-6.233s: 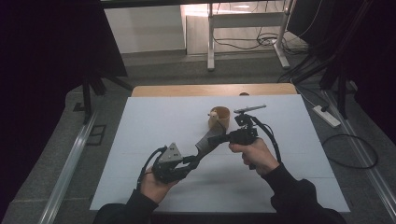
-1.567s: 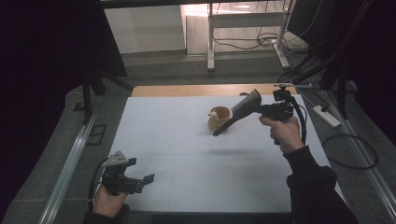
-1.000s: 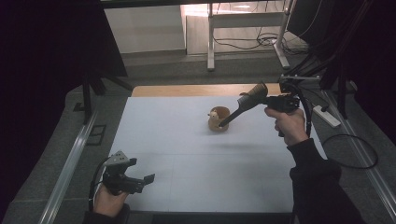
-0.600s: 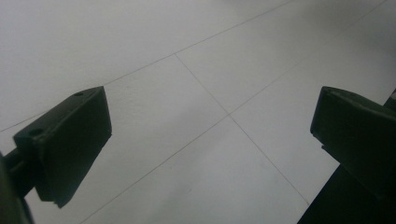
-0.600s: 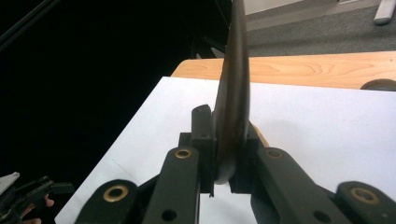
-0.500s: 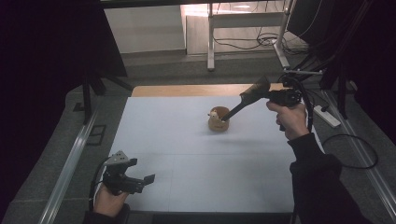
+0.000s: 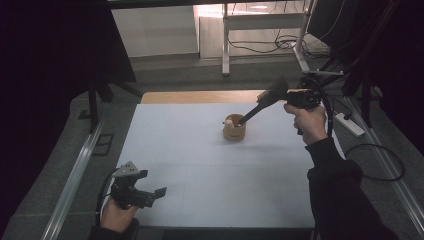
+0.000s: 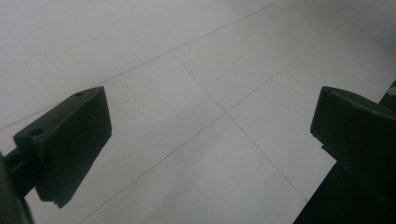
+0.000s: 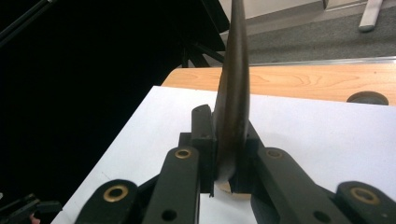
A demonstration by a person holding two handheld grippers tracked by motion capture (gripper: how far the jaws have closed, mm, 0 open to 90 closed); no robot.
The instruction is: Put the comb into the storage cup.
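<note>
White table — the right gripper clamps a dark spatula, handle end in the wooden cup. Left gripper gapes empty at the near edge — bare sheet all round.

Table middle: the white table lies bare from its near edge up to the wooden cup — wide passage.
Far right: the dark spatula slants from the right gripper into the cup, barring that corner.
Near left corner: the left gripper sits there.
</note>
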